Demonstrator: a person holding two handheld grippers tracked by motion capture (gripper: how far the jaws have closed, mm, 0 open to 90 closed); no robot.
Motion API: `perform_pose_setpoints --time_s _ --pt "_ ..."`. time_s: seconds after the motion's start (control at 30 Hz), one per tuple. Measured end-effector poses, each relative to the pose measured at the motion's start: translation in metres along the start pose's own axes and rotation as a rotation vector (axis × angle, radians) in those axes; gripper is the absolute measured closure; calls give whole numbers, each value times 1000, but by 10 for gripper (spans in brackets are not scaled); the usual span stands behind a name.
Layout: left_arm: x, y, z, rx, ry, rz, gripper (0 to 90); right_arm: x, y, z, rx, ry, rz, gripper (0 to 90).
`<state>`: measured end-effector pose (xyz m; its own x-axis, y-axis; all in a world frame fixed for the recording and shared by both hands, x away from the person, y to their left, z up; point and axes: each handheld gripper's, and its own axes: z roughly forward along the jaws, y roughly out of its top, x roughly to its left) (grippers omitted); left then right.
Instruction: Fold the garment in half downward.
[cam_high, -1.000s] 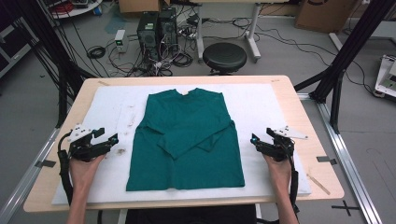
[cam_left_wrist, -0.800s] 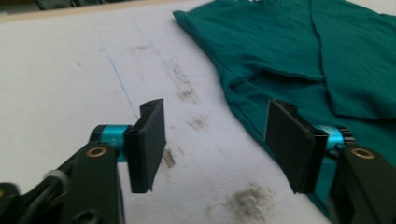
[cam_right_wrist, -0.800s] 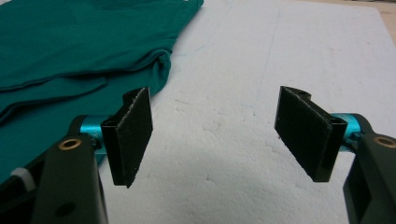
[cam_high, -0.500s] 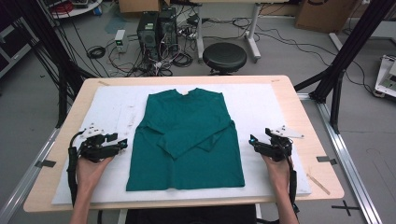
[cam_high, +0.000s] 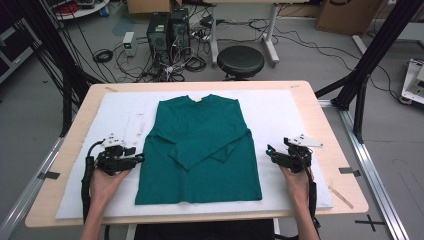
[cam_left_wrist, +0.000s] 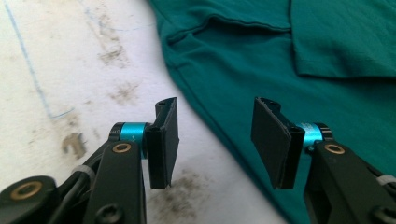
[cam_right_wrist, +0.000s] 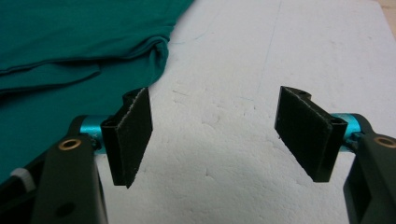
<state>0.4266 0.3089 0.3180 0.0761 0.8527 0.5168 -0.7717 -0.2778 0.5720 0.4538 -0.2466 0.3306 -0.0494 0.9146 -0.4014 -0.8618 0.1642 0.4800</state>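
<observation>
My left gripper (cam_high: 136, 159) has its jaws apart but closing, straddling the shirt (cam_high: 200, 150) edge for a pinch; right gripper (cam_high: 271, 152) waits, jaws open.

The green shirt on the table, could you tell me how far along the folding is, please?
Done: the shirt lies flat on the white pad, both sleeves folded across its front. In hand: the left tongs, which have just been closing, straddle its side edge without gripping it; the right tongs are open over bare pad. Left: folding the body.
</observation>
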Motion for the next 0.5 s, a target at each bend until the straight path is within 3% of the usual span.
perform_pose_setpoints --time_s 0.13,0.4,0.5 --pt "-6 1 4 11 40 16 525 0 0 0 5 -1 -5 282" --pt "-11 -1 13 39 49 15 544 0 0 1 6 -12 1 283" --pt "-12 -2 14 34 58 16 573 2 1 2 34 -25 2 288"
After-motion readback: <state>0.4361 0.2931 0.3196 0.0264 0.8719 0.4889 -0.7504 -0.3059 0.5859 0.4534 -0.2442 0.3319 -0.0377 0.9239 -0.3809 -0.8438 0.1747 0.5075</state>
